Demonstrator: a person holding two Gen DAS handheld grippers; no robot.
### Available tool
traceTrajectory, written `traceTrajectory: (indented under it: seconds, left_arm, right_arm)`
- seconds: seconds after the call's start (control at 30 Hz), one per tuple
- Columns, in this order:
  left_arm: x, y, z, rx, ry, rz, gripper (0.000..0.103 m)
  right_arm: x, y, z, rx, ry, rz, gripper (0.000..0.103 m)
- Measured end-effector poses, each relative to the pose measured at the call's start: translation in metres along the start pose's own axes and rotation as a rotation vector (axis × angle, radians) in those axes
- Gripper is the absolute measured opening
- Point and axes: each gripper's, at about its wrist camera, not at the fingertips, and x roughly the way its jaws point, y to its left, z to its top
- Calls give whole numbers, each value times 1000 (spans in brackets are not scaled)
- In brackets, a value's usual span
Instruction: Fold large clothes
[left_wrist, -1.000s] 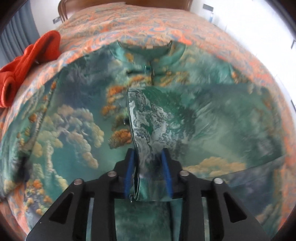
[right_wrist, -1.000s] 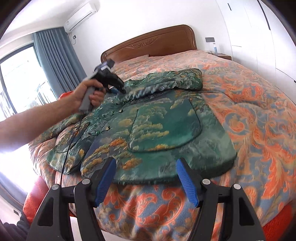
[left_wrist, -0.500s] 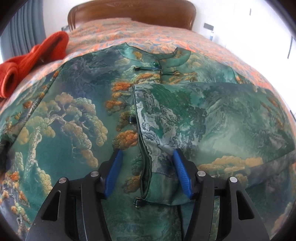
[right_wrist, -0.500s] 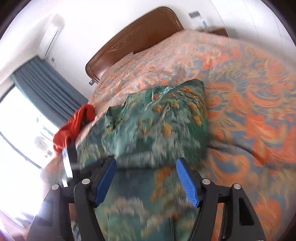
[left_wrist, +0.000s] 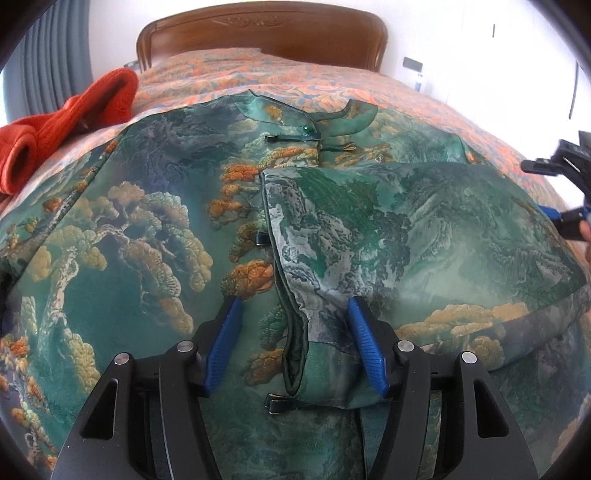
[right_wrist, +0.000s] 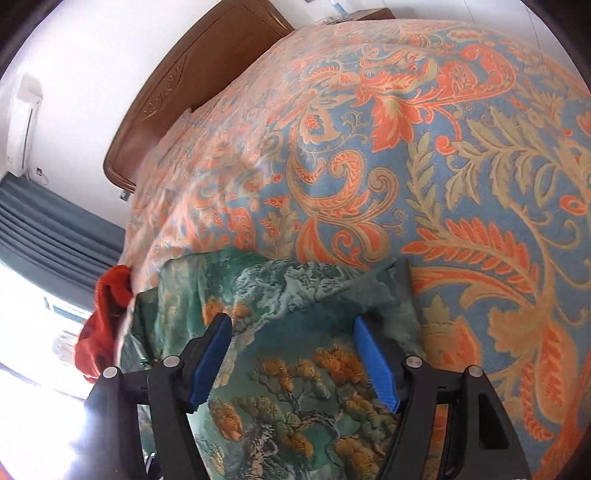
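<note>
Because the green patterned jacket (left_wrist: 155, 236) lies flat on the bed (right_wrist: 424, 155) and looks like soft, smooth, slightly slippery brocade, I judge it light but floppy; hems and folded edges seem best to grip. Over the folded sleeve (left_wrist: 388, 236), the left gripper (left_wrist: 295, 343) is opening its jaws, pads not pressing the cuff between them. Jaws of the right gripper (right_wrist: 291, 354) stand apart above the cloth. No containers are visible
</note>
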Motion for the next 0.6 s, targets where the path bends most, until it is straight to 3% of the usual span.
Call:
traceTrajectory:
  seconds: [0.1,0.33,0.43,0.5,0.6]
  left_arm:
    - [-1,0,-2,0,-2,-1,62]
    - [1,-4,2,22,7,32,65]
    - [-1,-5,6,21,11,77,78]
    - [-6,-3,9,10,20,117,94]
    - [-25,3,11,-19,38,107,97]
  right_arm:
    - [-14,0,-18,-41,38,55,71]
    - [-62,-14,-84,-118,126,88,71]
    - [-90,-27,-114,-80,166,105,71]
    - [-106,-39,-135,-24,213,135,71]
    - [-137,-42,-165,-38,182,129,71]
